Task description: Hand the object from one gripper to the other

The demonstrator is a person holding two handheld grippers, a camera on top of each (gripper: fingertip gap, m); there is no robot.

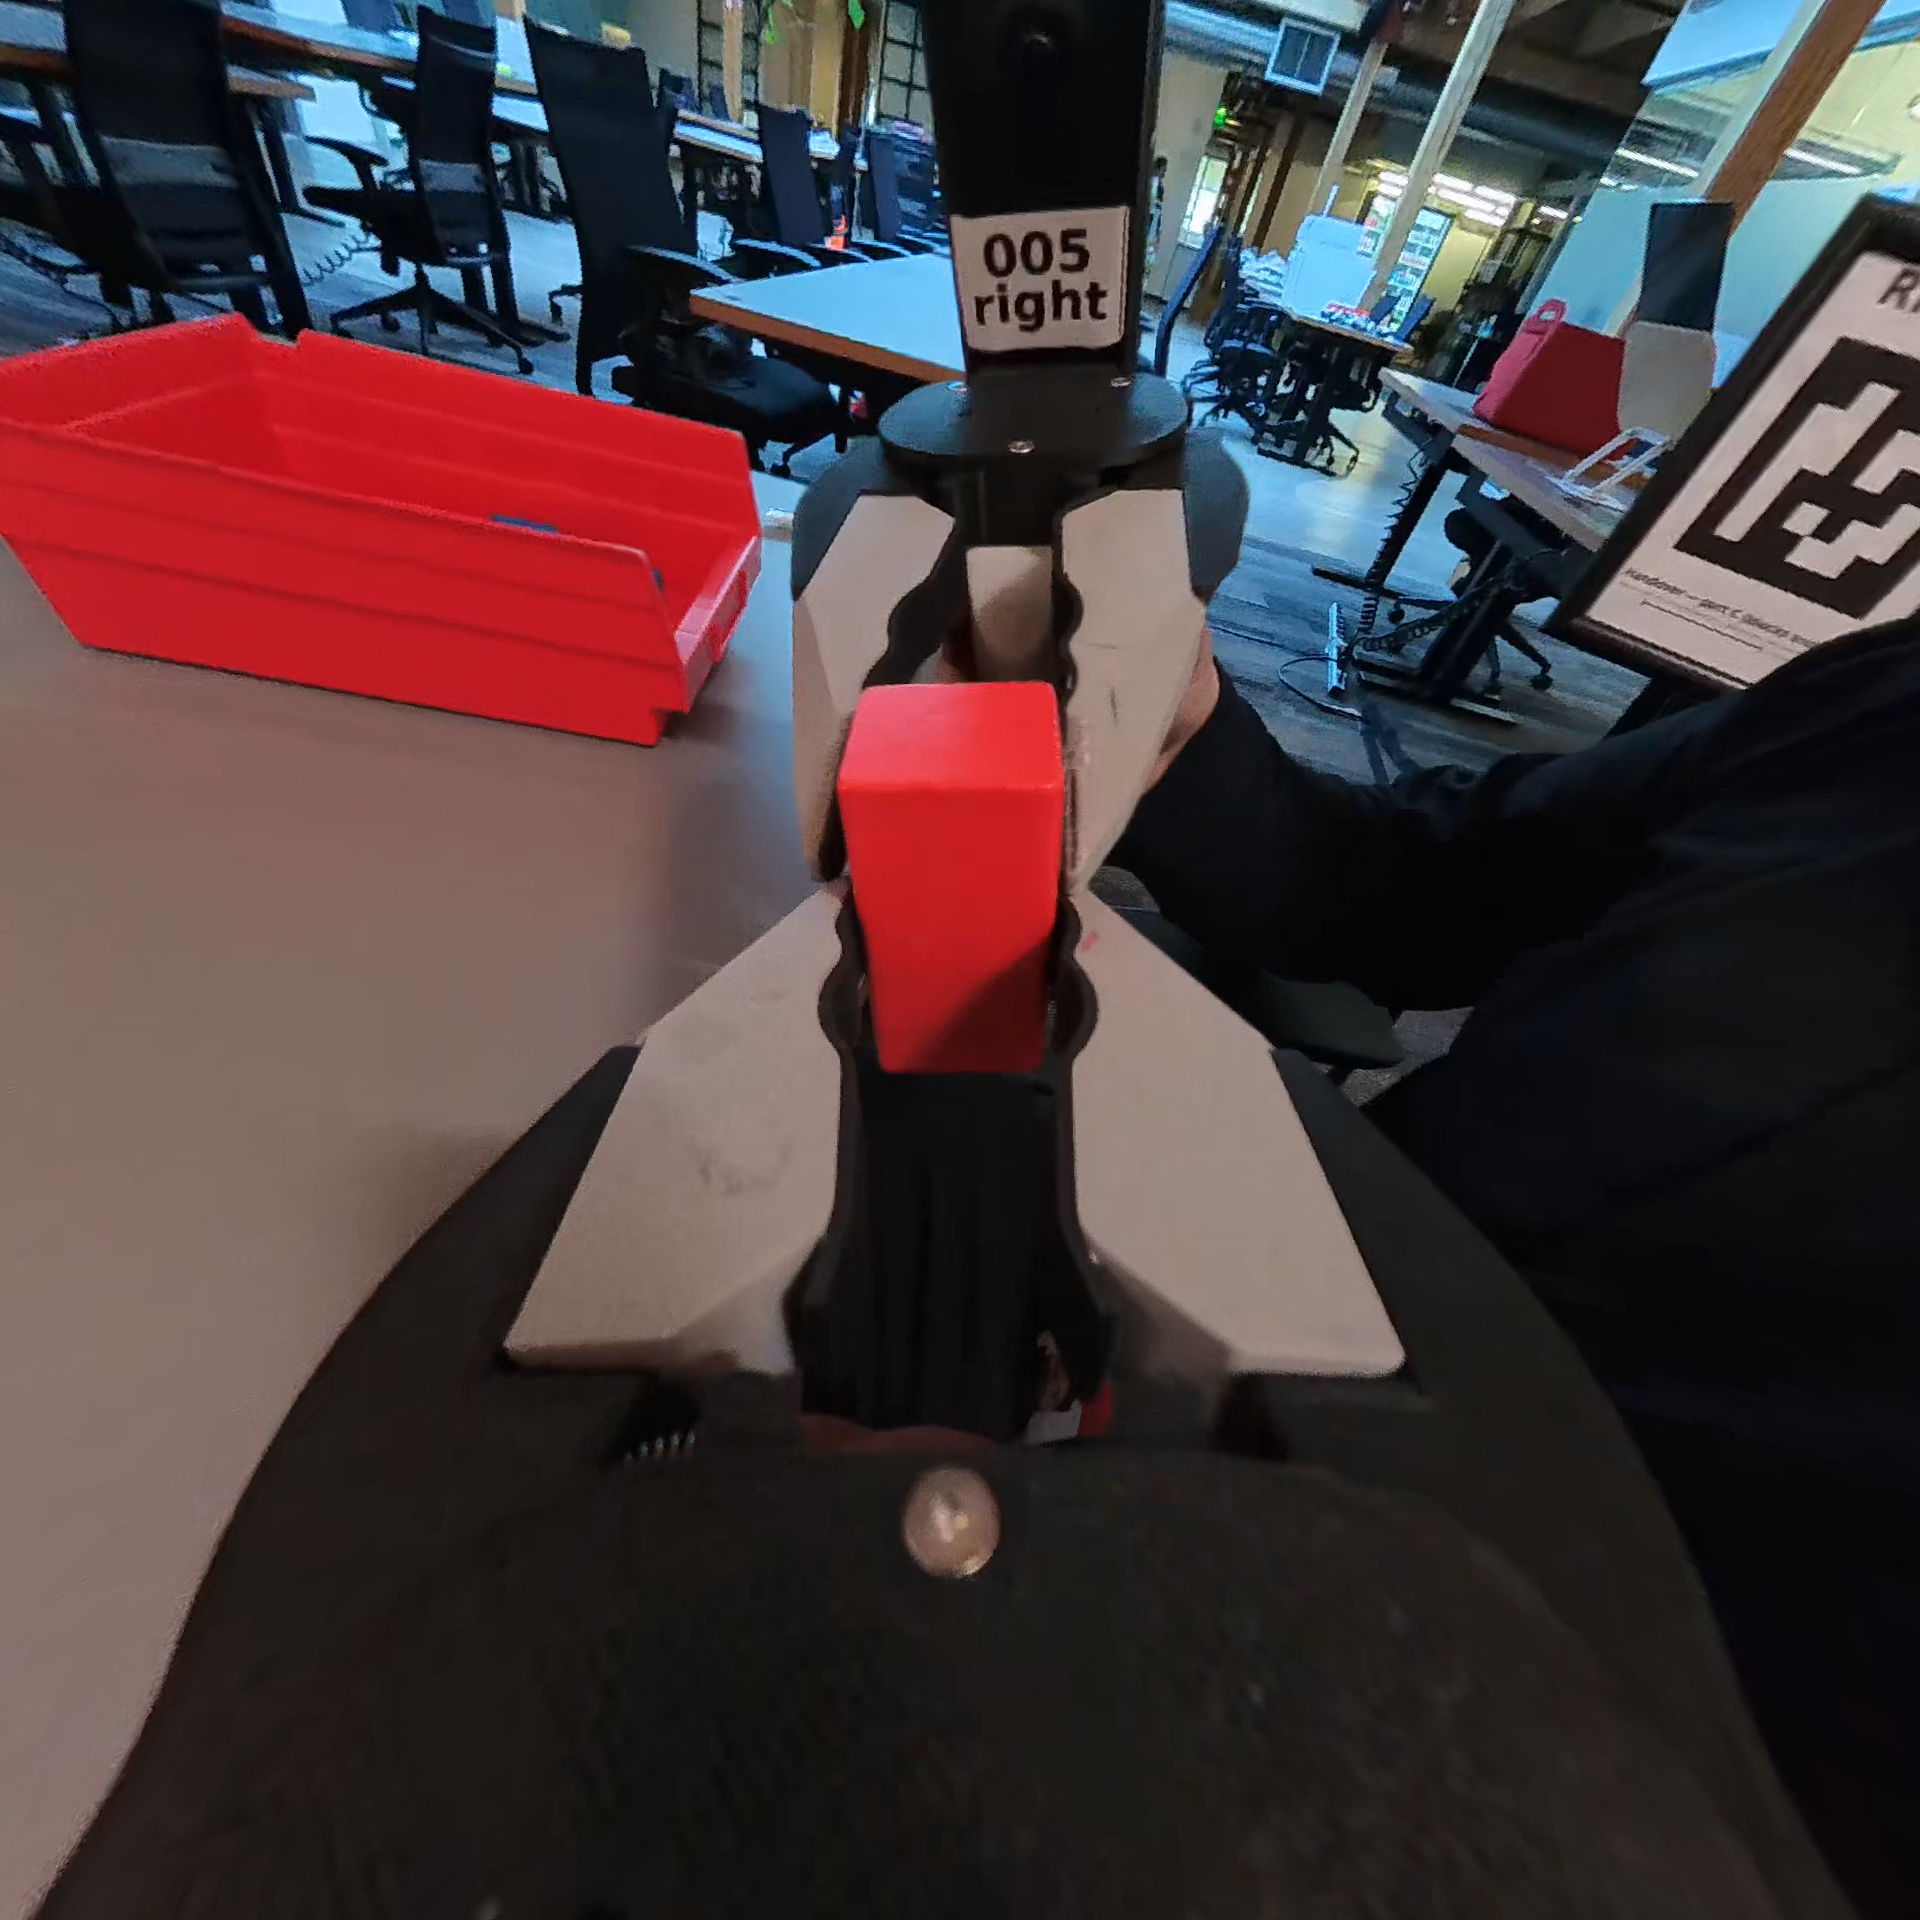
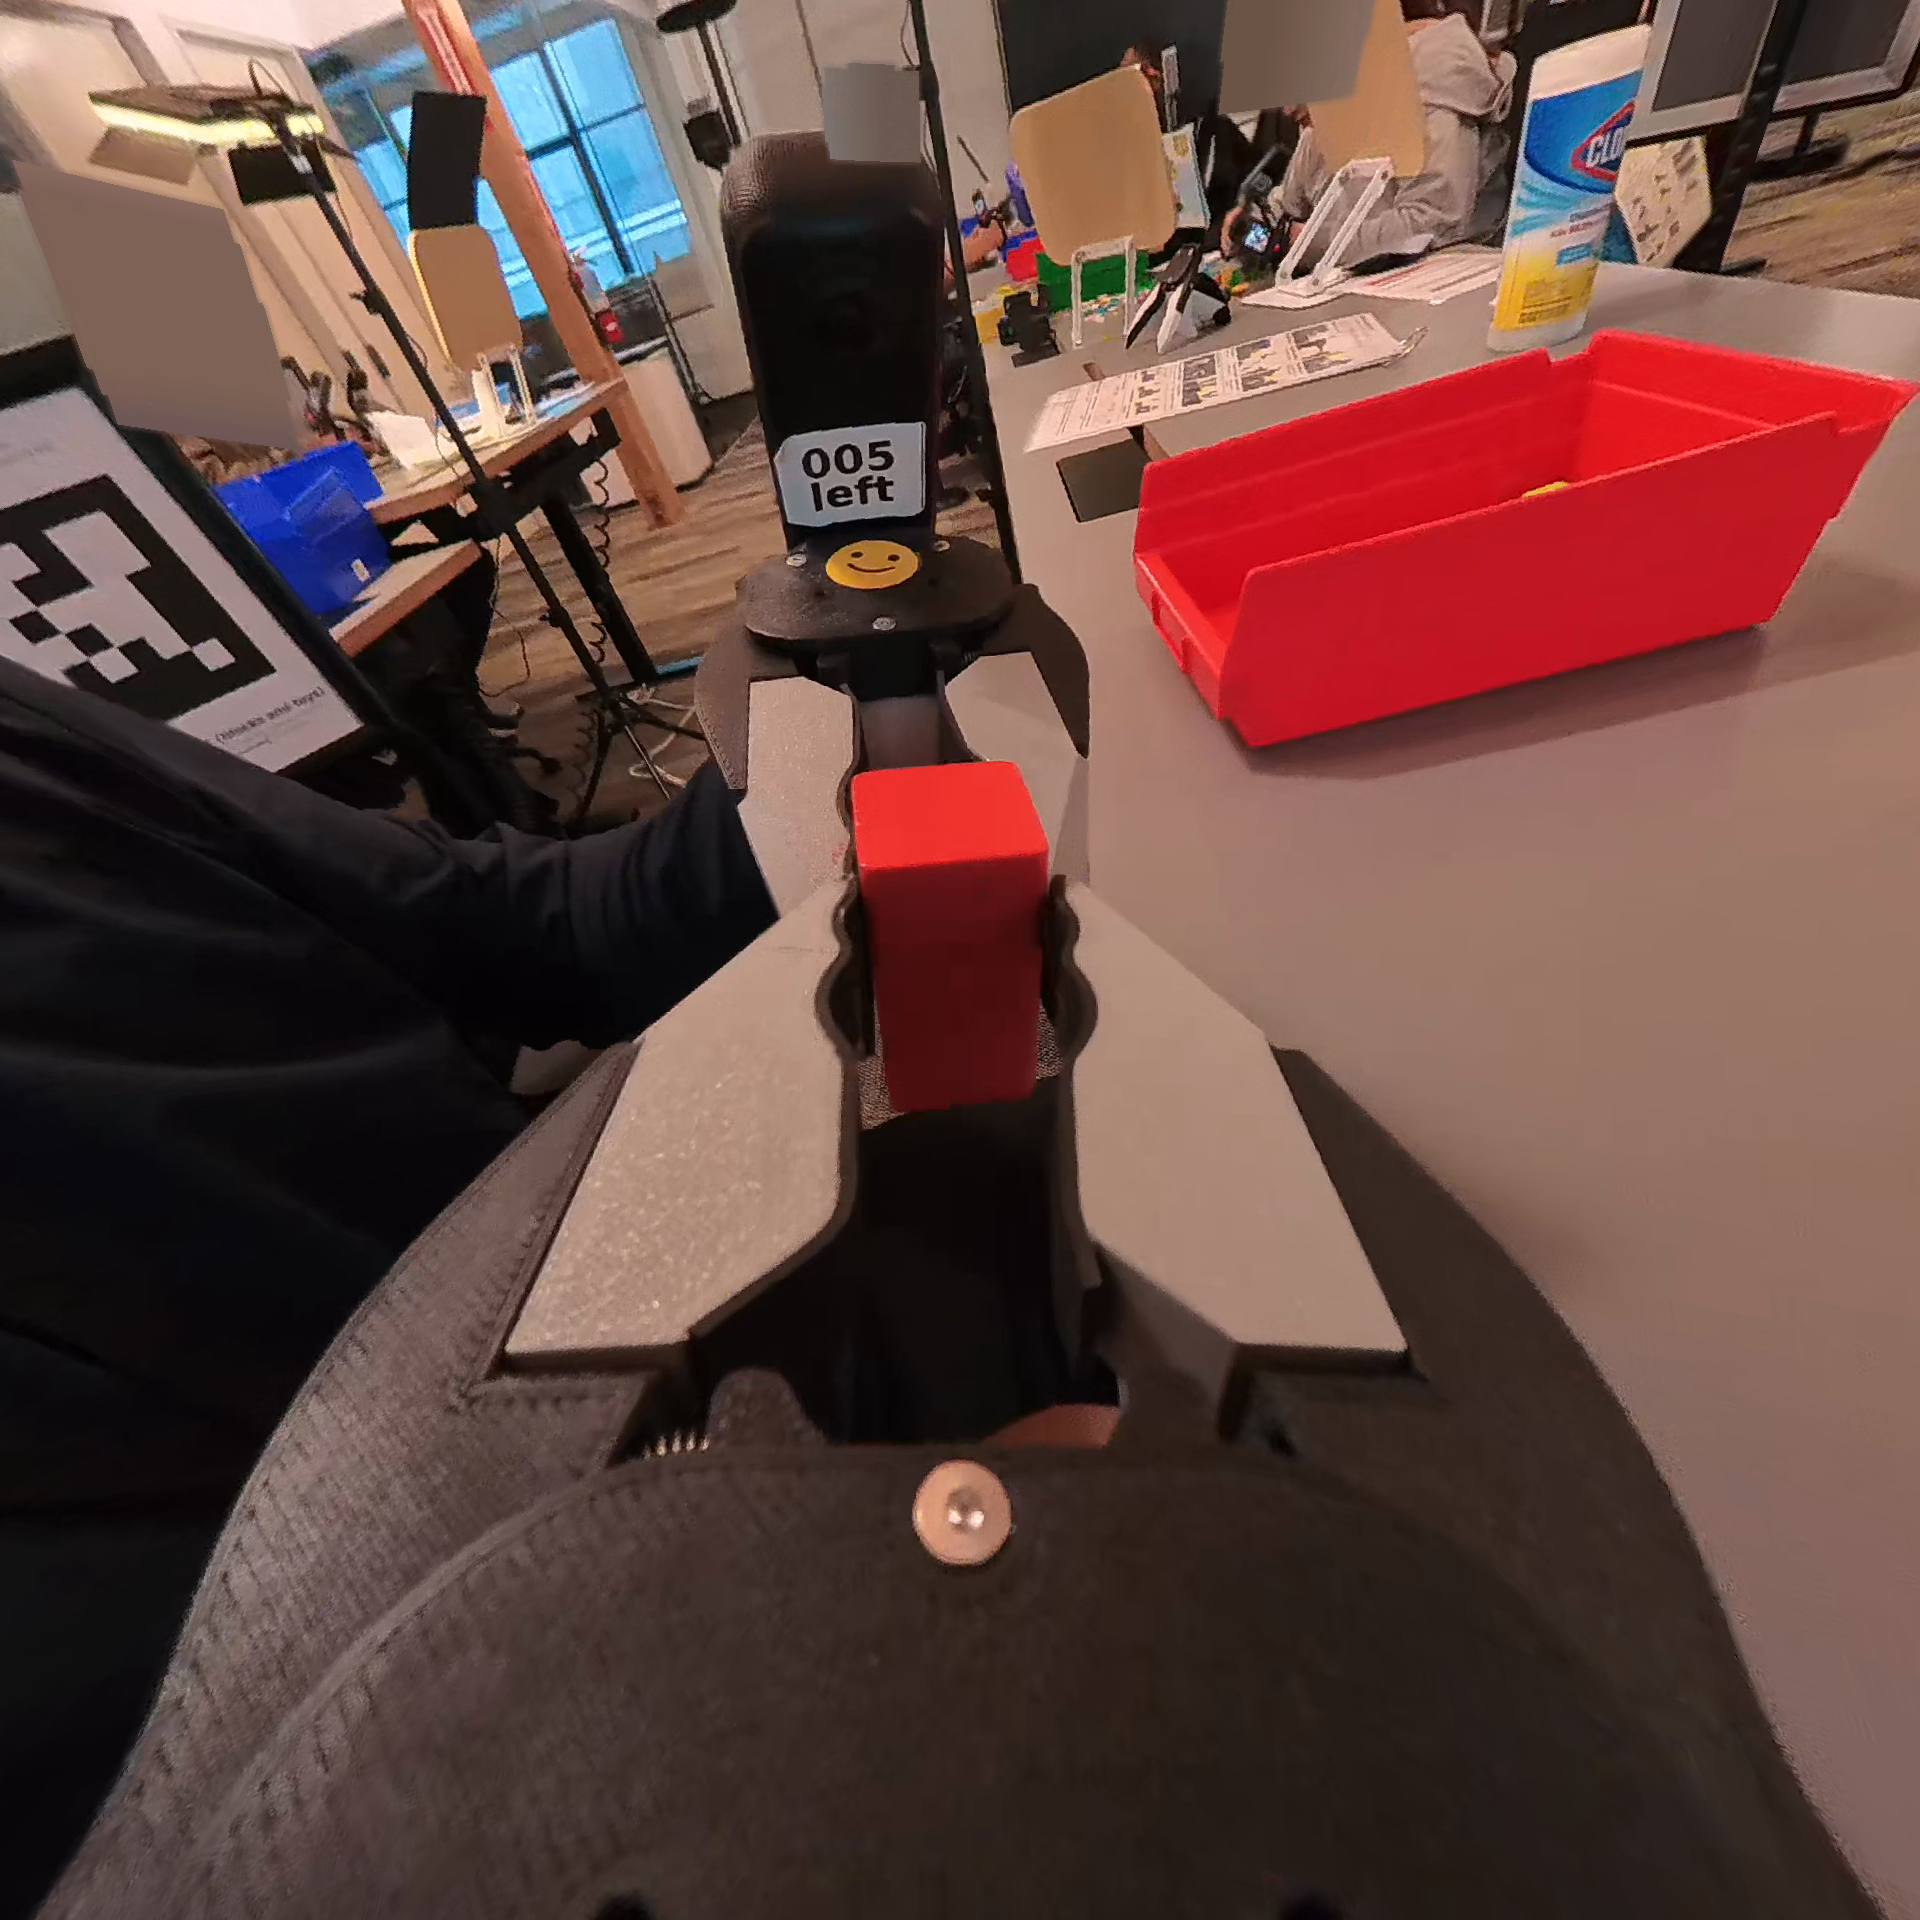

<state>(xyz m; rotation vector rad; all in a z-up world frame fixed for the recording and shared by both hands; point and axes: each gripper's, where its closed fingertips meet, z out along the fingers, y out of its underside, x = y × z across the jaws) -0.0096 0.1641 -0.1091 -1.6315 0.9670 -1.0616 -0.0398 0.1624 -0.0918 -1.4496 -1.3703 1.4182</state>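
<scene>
A red rectangular block is held in the air between both grippers, over the table's edge. In the left wrist view my left gripper is shut on its near end. The right gripper faces it from the far side, with its fingers pressed to the block's far end. In the right wrist view the block sits between the closed tips of my right gripper. The left gripper holds the opposite end, its fingers partly hidden behind the block.
A red open-front bin stands on the grey table, also seen on the right in the right wrist view. A framed marker board and the person's dark sleeve are beside the grippers. A wipes canister and papers lie at the back. Both grippers' tips are close together, under 4 cm apart.
</scene>
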